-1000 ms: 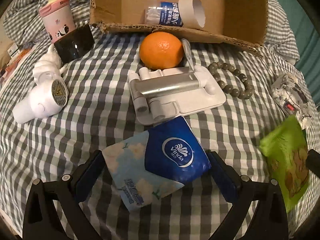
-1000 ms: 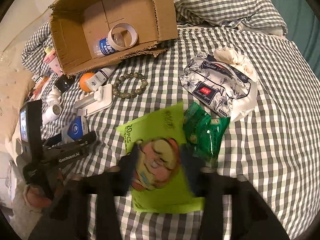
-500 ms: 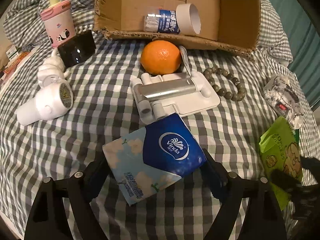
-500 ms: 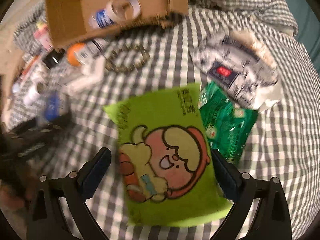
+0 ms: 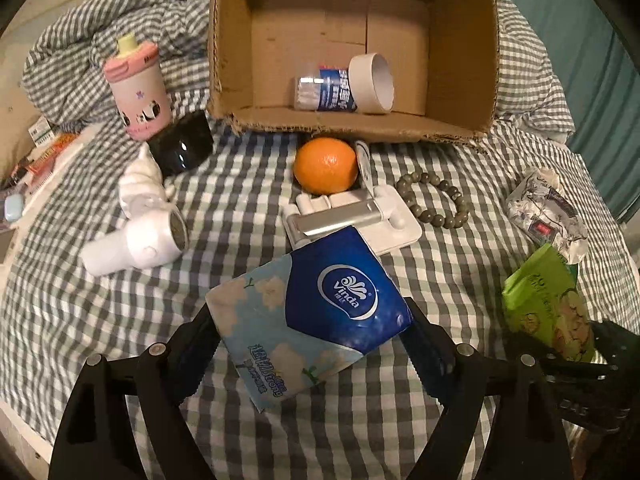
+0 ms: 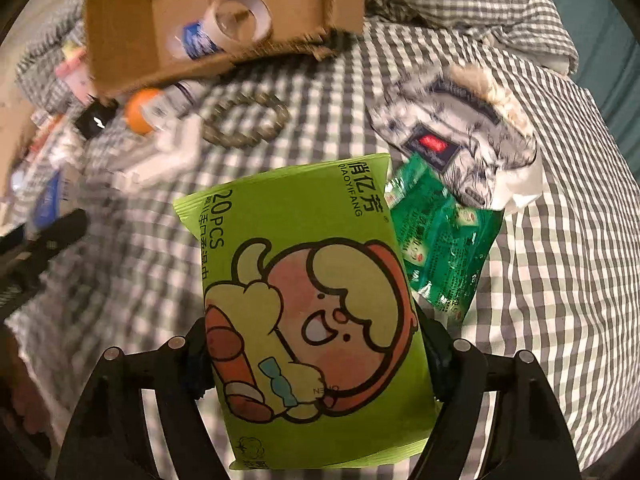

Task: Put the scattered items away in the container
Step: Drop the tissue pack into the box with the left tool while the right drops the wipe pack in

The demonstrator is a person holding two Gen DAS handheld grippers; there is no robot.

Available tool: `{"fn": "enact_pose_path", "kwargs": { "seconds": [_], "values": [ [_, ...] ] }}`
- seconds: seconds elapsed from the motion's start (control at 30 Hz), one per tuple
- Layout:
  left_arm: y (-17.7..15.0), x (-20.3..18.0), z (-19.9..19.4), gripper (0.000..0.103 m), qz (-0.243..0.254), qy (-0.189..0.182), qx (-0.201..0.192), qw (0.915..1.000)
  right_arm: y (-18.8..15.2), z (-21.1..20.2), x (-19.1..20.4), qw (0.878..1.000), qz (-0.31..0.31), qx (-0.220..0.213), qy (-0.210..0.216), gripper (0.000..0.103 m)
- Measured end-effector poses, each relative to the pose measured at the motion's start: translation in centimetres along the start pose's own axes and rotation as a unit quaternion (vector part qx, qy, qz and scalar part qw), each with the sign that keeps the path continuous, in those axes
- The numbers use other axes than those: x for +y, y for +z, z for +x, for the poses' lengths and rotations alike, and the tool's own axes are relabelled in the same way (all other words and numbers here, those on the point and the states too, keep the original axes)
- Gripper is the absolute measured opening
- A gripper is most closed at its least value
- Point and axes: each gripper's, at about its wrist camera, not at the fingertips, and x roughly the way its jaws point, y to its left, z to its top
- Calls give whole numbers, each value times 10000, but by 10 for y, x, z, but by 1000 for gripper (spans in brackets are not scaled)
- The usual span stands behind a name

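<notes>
since the earlier left-wrist frame, your left gripper (image 5: 310,344) has lifted the blue-and-pale-blue soft pack of tissues (image 5: 308,316) off the grey-and-white checked bedcover (image 5: 240,184); the pack now sits higher against the clutter and hides part of the white plastic stand with a metal roller (image 5: 360,216). its fingers pinch the pack by its two short ends, jaws wide because the pack is wide. ahead, the open brown cardboard box (image 5: 460,60) lies on its side, with a white roll of tape (image 5: 372,82) and a blue-labelled clear tub (image 5: 324,88) already inside. the round orange fruit (image 5: 325,165) sits just before the box's lower flap, so carry the pack over it rather than through it, and let go only once it is well past the torn edge. keep the squeeze gentle: a soft pack will likely buckle and slip if you tilt it.

from the right wrist, your right gripper (image 6: 316,356) is closing on the lime-green flat wipes packet with a cartoon face (image 6: 312,312), which lies between the fingers; the pads look to meet its long edges, though i can't be sure the grip is firm. a dark green crinkled foil sachet (image 6: 440,244) lies tucked beside and partly under it, so lift straight up to avoid dragging that along. the box (image 6: 132,32) is at upper left, blurred; wait for the left side to clear the opening first.
</notes>
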Motion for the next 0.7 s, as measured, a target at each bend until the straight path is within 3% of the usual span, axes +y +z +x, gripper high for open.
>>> {"fn": "enact_pose_path", "kwargs": {
  "seconds": [0.37, 0.7],
  "values": [
    [8, 0, -27, 87, 29, -36, -308, 9995, 8, -44, 14, 9991, 20, -385, 199, 77],
    [47, -8, -39, 87, 218, -66, -640, 9977, 40, -63, 23, 9973, -179, -693, 145, 77]
  ]
}}
